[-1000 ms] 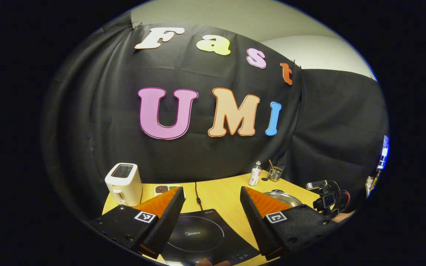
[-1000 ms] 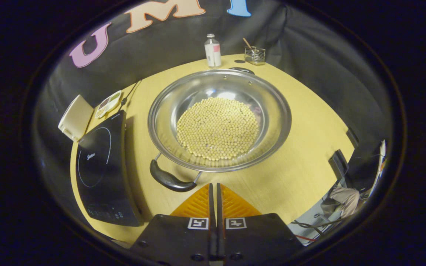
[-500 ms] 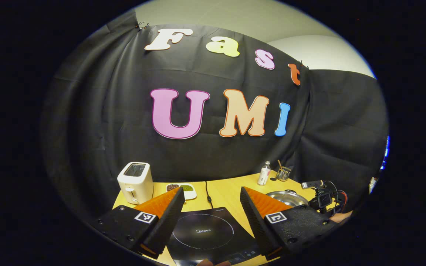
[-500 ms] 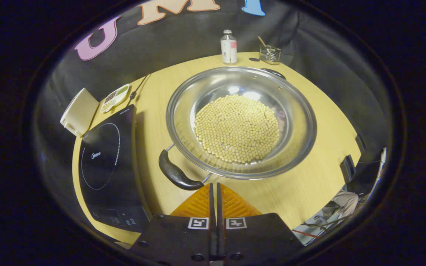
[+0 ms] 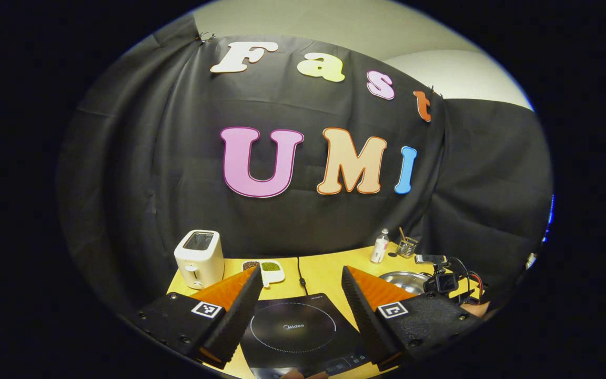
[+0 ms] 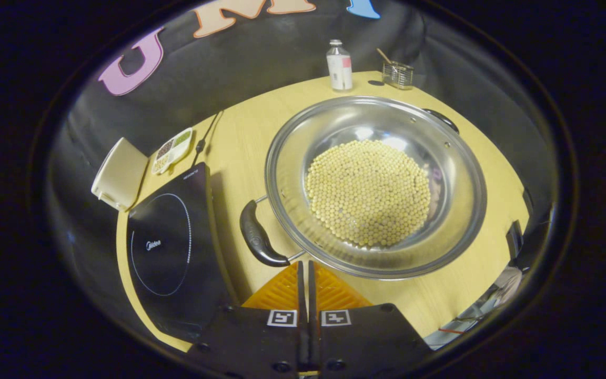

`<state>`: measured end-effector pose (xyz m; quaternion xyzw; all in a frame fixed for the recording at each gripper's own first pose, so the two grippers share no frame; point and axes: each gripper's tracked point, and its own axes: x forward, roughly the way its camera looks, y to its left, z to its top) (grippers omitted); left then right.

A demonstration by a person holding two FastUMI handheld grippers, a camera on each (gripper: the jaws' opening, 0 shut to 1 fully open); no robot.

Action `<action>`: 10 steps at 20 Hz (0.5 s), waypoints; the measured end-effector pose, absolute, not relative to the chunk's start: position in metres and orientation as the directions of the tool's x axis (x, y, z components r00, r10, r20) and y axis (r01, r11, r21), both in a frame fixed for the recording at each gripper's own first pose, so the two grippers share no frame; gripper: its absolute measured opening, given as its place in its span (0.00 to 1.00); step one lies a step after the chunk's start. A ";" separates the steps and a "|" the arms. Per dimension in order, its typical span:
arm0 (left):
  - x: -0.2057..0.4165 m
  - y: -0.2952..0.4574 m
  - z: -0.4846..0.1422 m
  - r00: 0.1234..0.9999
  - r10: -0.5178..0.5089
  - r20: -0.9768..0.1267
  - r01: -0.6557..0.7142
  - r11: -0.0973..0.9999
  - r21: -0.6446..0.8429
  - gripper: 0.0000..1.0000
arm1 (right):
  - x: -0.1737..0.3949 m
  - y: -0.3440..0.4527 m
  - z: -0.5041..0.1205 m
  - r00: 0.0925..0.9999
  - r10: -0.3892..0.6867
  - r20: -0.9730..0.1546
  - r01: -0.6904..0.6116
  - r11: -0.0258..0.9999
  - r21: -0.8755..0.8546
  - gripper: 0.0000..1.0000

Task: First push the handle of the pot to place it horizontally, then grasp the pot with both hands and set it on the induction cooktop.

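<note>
In the right gripper view, my right claw (image 6: pixel 304 268) sits at the bottom centre of the frame, clenched with its two fingers pressed flat together and nothing between them. Its tips sit just below the near black handle (image 6: pixel 258 238) of the pot (image 6: pixel 375 184), close enough that I cannot tell whether they touch it. Over the last second this handle has swung from the lower middle of the frame up toward the left, and the whole pot has slid toward the right of the frame. I judge the handle push is underway and the pot is turning, though its two handles do not yet look level across my view. The far handle (image 6: pixel 441 118) shows at the upper right rim. The steel pot holds a bed of pale round beans (image 6: pixel 369 192) and rests on the yellow surface (image 6: pixel 245 137), just right of the black induction cooktop (image 6: pixel 169 252), not on it.

In the left gripper view, my left claw (image 5: pixel 300 295) is released, fingers spread wide, holding nothing, hovering above the cooktop and pointing nearly level at the back wall. The scene there has drifted rightward, so that hand is turning slightly.

Farther out, upper left of the right gripper view: a white toaster (image 6: pixel 120 173) and a small dish (image 6: pixel 172 150). At top, a bottle (image 6: pixel 339 66) and a glass jar (image 6: pixel 397 75).
</note>
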<state>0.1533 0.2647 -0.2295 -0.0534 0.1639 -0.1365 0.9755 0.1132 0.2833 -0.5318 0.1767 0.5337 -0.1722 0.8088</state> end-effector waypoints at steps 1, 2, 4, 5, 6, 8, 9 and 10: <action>0.152 0.264 -0.229 0.908 -0.284 -0.309 0.251 0.957 -0.144 0.92 | 0.115 0.284 -0.532 0.372 -0.086 -0.924 0.470 0.876 0.108 0.00; 0.151 0.264 -0.228 0.908 -0.284 -0.308 0.253 0.958 -0.138 0.92 | 0.117 0.285 -0.532 0.374 -0.081 -0.924 0.474 0.873 0.115 0.03; 0.151 0.263 -0.225 0.910 -0.281 -0.305 0.253 0.959 -0.127 0.92 | 0.121 0.287 -0.533 0.376 -0.074 -0.924 0.482 0.867 0.126 0.00; 0.150 0.263 -0.224 0.910 -0.280 -0.306 0.254 0.959 -0.122 0.92 | 0.122 0.287 -0.533 0.378 -0.070 -0.923 0.483 0.865 0.132 0.00; 0.149 0.262 -0.223 0.909 -0.282 -0.306 0.257 0.959 -0.118 0.92 | 0.124 0.288 -0.534 0.379 -0.064 -0.923 0.484 0.864 0.138 0.02; 0.148 0.257 -0.222 0.906 -0.293 -0.305 0.271 0.956 -0.114 0.92 | 0.124 0.286 -0.532 0.386 -0.058 -0.921 0.484 0.862 0.149 0.02; 0.147 0.253 -0.221 0.904 -0.299 -0.305 0.277 0.954 -0.113 0.92 | 0.125 0.285 -0.528 0.397 -0.052 -0.916 0.480 0.862 0.159 0.03; 0.146 0.251 -0.220 0.903 -0.305 -0.303 0.284 0.952 -0.113 0.92 | 0.124 0.288 -0.525 0.414 -0.031 -0.910 0.468 0.864 0.184 0.03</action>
